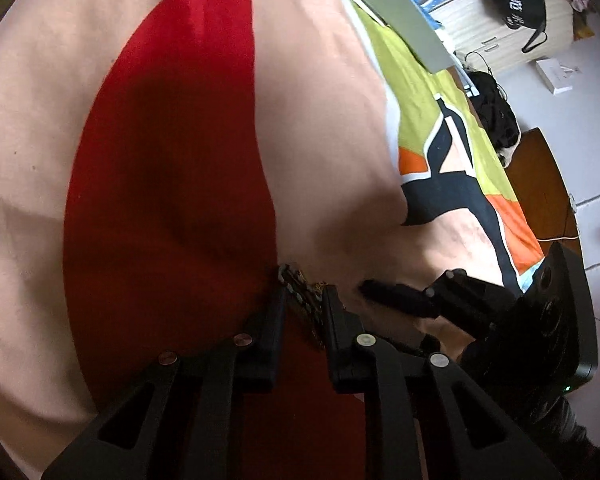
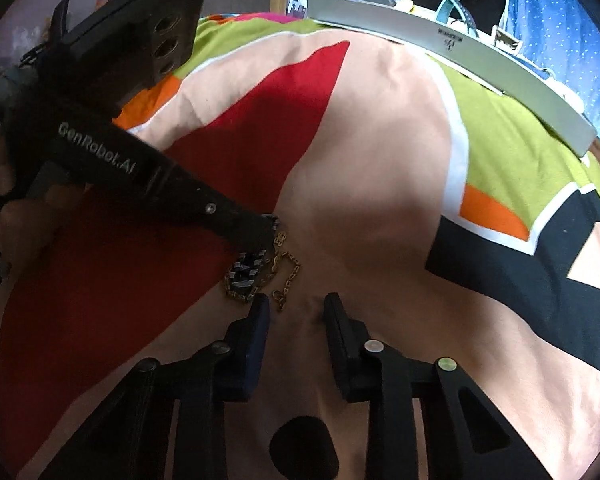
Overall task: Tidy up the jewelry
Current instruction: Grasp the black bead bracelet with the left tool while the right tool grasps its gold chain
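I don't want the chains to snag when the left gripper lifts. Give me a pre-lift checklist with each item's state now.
1. Left gripper closed around the dark chain: ok, fingers either side.
2. Grip firm enough: cannot tell.
3. Gold chain free of the dark chain: not ok, they lie tangled on the bedspread.
4. Right gripper empty and open: ok.
5. Right gripper clear of the pile: not ok, its tips sit right beside the gold chain.

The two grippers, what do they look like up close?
Both are matte black plastic. The left gripper and the right gripper each have two flat fingers on linkage arms with triangular cutouts and round metal pivot pins. The left one's body carries white "GenRobot.AI" lettering and a blocky head with round openings.
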### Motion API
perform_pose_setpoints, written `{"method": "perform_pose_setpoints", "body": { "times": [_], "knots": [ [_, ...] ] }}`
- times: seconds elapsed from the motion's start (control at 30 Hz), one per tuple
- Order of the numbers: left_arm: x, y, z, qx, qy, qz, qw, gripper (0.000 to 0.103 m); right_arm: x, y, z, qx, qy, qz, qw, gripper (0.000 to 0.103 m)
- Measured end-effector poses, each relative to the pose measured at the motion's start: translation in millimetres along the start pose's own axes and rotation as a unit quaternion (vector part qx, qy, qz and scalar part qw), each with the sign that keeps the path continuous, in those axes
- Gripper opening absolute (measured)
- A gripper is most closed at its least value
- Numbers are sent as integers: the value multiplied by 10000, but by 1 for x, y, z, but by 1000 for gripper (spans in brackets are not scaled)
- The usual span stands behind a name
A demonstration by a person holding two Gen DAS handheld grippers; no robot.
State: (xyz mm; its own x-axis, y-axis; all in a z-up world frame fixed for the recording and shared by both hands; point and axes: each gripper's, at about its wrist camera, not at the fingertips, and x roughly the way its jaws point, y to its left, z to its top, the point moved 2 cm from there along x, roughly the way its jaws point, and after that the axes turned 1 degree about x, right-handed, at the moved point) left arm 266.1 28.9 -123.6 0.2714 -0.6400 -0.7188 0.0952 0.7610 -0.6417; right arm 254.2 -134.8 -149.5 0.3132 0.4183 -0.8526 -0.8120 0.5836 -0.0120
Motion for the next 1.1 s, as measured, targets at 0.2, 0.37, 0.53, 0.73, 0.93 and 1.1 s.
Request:
{"method": "perform_pose_setpoints", "body": {
  "times": [0.2, 0.37, 0.53, 0.73, 0.93, 1.1],
  "knots": [
    [0, 6, 5, -69, 81, 63, 9999, 11, 12, 0, 5, 67, 107, 80, 9999, 18],
    [0, 10, 6, -100, 94, 45, 9999, 7, 16, 2, 8, 128, 139, 83, 9998, 12],
    [-2, 13, 5, -146, 47, -2, 9999, 6, 15, 1, 9, 265, 79, 20, 9996, 6],
    [-7, 7, 3, -145, -137, 36, 9998, 4, 8, 7, 4, 387, -152, -312, 9986, 6],
    [-18, -1, 0, 4, -355, 130, 9993, 2, -1, 8, -3, 665, -394, -642, 9949, 5],
    [-24, -3, -2, -31, -504, 148, 9986, 1, -9, 8, -9, 897, -572, -982, 9895, 5]
  ]
}}
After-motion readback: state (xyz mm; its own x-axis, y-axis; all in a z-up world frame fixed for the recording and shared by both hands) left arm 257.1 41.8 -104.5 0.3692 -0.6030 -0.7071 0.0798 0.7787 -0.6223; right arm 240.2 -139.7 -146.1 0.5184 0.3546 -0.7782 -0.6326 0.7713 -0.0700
